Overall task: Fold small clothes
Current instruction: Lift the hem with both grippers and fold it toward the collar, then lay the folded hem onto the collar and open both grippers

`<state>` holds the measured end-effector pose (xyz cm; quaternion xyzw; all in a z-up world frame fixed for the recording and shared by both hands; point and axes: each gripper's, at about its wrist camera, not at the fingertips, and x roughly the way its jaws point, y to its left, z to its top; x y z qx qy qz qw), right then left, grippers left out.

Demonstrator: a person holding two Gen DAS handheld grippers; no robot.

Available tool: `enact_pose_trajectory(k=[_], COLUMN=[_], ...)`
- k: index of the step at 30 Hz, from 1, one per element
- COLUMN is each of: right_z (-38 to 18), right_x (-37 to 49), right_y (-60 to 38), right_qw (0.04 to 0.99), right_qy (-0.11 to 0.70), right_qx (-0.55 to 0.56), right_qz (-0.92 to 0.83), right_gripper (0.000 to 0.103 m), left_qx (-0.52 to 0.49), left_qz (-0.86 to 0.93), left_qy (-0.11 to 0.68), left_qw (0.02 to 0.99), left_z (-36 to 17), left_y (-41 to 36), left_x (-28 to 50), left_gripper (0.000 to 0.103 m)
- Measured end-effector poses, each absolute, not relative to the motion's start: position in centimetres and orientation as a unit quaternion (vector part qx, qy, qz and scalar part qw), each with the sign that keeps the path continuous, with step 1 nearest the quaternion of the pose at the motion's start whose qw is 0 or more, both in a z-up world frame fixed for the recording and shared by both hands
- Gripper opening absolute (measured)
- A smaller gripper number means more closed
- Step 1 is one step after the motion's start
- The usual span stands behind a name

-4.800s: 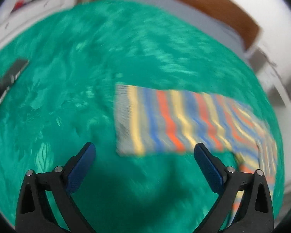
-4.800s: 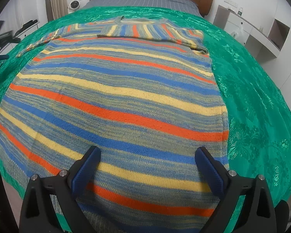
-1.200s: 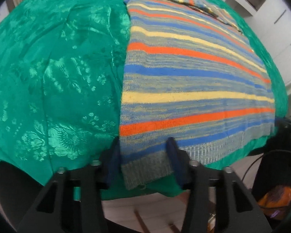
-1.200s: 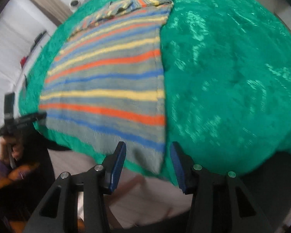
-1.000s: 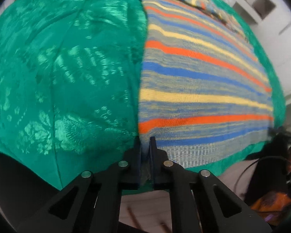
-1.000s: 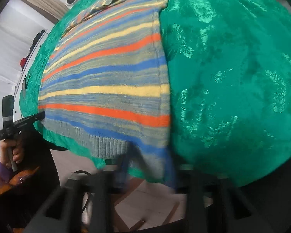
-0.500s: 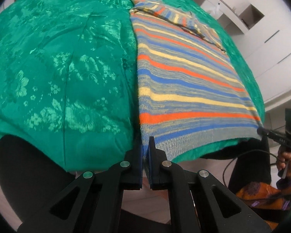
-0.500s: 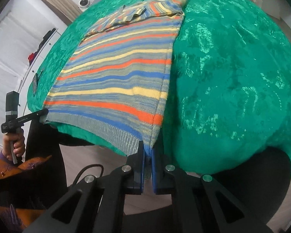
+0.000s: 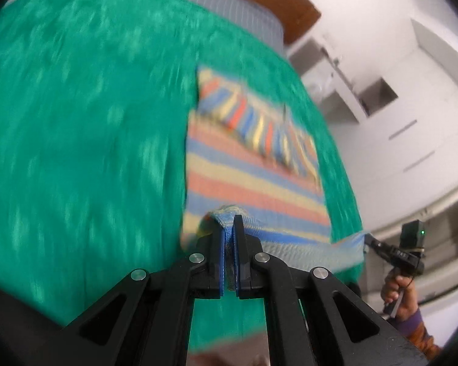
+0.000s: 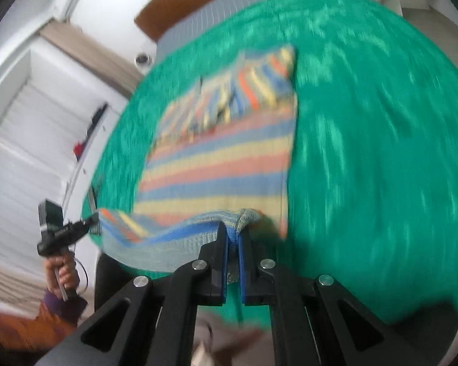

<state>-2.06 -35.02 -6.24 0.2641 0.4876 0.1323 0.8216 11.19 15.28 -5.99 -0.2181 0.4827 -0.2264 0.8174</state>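
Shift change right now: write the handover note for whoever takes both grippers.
Left gripper: shut on the near left hem corner of the striped sweater.
Right gripper: shut on the near right hem corner.
The hem is raised off the green bedspread; the sweater's far part lies flat, sleeves folded across the top.
Done: sleeves in, both corners gripped, hem raised.
Left: probably carry the hem toward the collar, lay it down, release, smooth.
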Motion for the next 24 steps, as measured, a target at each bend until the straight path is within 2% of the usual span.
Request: enact_pose_trajectory(k=[4, 11, 18, 21, 23, 24], right_z=[-6.4, -8.5, -12.3, -14.2, -15.2, -15.5], right_x=[6.3, 19.4, 28.8, 30.8, 31.5, 31.6], right_y=[-37.4, -39.9, -42.1, -42.6, -43.1, -43.5], right_qw=[0.831, 0.823, 0.81, 0.807, 0.802, 0.8], right_qy=[0.46, 0.459, 0.477, 0.477, 0.468, 0.459], right_qx=[0.292, 0.321, 0.334, 0.345, 0.368, 0.385], right_qz=[0.111, 0.091, 0.071, 0.055, 0.049, 0.043], right_gripper=[0.005, 0.005, 0.005, 0.005, 0.008, 0.011], left_qx=[-0.229, -0.25, -0.23, -0.214, -0.227, -0.24], left_qz=[-0.213, -0.167, -0.131, -0.121, -0.105, -0.096], left_qy=[0.468, 0.48, 0.506, 0.51, 0.509, 0.508], left_qw=[0.827, 0.824, 0.821, 0.824, 0.823, 0.822], left_z=[-5.6, -7.8, -11.6, -13.1, -13.7, -13.7], left_y=[13.6, 10.0, 7.3, 6.1, 6.1, 6.5], left_x=[19.8, 33.6, 41.6, 44.0, 45.2, 45.6], left_gripper=[0.002, 0.002, 0.003, 0.006, 0.019, 0.048])
